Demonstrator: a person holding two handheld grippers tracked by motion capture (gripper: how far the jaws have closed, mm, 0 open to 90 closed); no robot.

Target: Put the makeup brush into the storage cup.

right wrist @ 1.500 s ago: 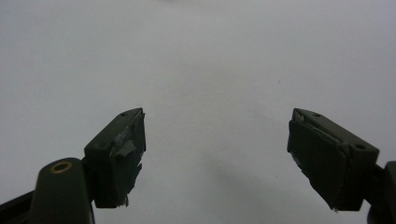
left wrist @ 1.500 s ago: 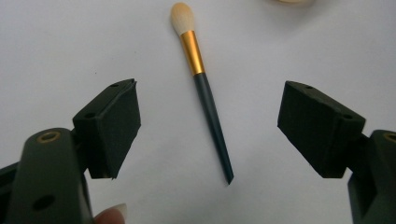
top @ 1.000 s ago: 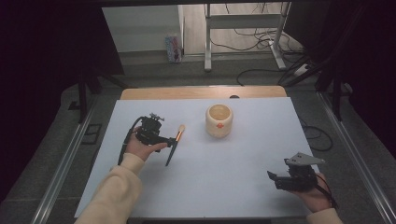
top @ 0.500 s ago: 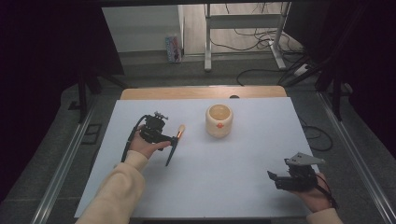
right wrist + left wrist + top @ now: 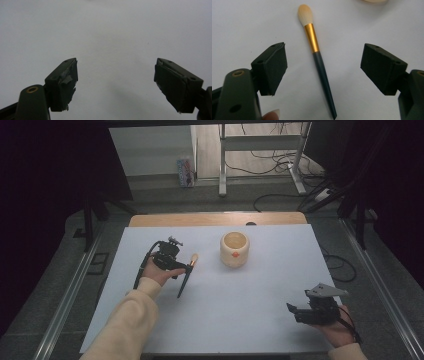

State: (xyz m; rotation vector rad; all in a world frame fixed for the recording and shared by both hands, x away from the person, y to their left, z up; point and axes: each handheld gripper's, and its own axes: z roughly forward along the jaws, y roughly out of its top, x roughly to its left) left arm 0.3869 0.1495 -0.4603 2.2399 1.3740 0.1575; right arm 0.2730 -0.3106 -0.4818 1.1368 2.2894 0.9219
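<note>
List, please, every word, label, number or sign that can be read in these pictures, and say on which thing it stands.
No text can be read.
The packet on the floor behind the table has colourful print, too small and blurred to read.
The cup bears an orange mark, with no letters to make out.
The brush shows no lettering.

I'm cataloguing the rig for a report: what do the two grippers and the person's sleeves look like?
Both the left gripper and the right gripper are black with square padded jaws. The right carries a grey three-cornered plate. Both sleeves are cream-coloured. A dark cable trails from the left.
</note>
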